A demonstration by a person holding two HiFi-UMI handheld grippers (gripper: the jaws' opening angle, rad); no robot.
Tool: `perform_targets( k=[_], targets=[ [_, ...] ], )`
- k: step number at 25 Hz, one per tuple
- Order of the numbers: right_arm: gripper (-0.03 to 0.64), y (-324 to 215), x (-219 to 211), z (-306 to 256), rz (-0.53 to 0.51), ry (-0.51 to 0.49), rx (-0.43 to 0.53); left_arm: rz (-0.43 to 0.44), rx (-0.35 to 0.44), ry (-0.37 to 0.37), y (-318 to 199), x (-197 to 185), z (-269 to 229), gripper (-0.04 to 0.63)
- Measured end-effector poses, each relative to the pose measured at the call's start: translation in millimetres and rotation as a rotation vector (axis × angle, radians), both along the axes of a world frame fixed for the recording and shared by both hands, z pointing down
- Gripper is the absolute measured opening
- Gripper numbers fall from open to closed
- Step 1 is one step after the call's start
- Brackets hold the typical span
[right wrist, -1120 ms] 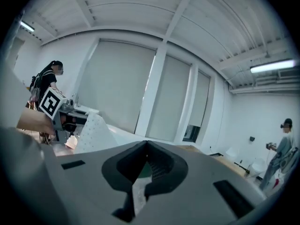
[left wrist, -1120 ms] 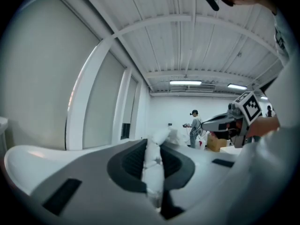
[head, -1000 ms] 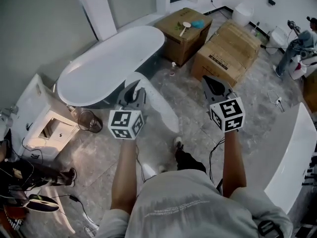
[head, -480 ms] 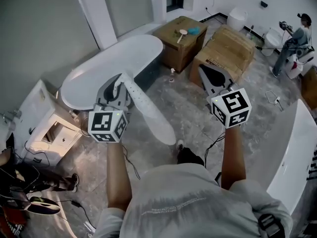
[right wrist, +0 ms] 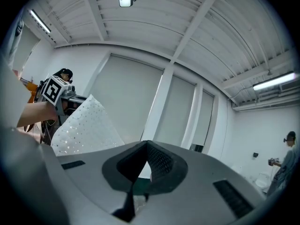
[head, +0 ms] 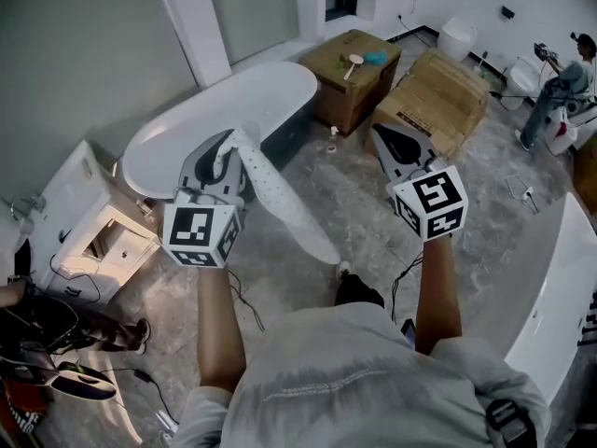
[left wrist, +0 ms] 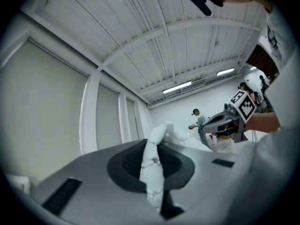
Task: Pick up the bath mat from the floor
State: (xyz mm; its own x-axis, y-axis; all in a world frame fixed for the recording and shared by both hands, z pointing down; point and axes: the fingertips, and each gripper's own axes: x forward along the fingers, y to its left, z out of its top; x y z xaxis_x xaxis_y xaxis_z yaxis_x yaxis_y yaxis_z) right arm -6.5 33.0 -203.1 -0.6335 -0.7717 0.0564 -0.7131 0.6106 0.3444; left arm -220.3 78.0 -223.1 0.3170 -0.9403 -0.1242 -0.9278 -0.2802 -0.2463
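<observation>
The white dotted bath mat (head: 280,194) hangs from my left gripper (head: 227,149), which is shut on its upper edge; its free end trails down to the right, just above the person's shoe. In the left gripper view a fold of the mat (left wrist: 153,168) is pinched between the jaws of that gripper (left wrist: 152,142). My right gripper (head: 382,140) is held up at the right, apart from the mat, jaws shut with nothing in them. The right gripper view shows its tips (right wrist: 146,144) meeting, with the mat (right wrist: 84,125) and the left gripper (right wrist: 65,97) off to the left.
A white bathtub (head: 215,119) stands just beyond the left gripper. Two cardboard boxes (head: 350,73) (head: 438,101) sit farther back. A white cabinet (head: 84,231) is at the left and a white counter (head: 560,297) at the right. Cables lie on the floor; another person (head: 560,87) stands far right.
My left gripper has moved left and a little up toward the bathtub, carrying the mat with it. The right gripper has barely shifted.
</observation>
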Motion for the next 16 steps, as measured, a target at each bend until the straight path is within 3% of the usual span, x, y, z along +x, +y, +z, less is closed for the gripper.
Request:
perform_targets(
  k=[16],
  targets=[
    [0.014,-8,5,16,0.010,0.002,-0.035,-0.012,-0.008,-0.001,-7,3,3,0.031]
  ],
)
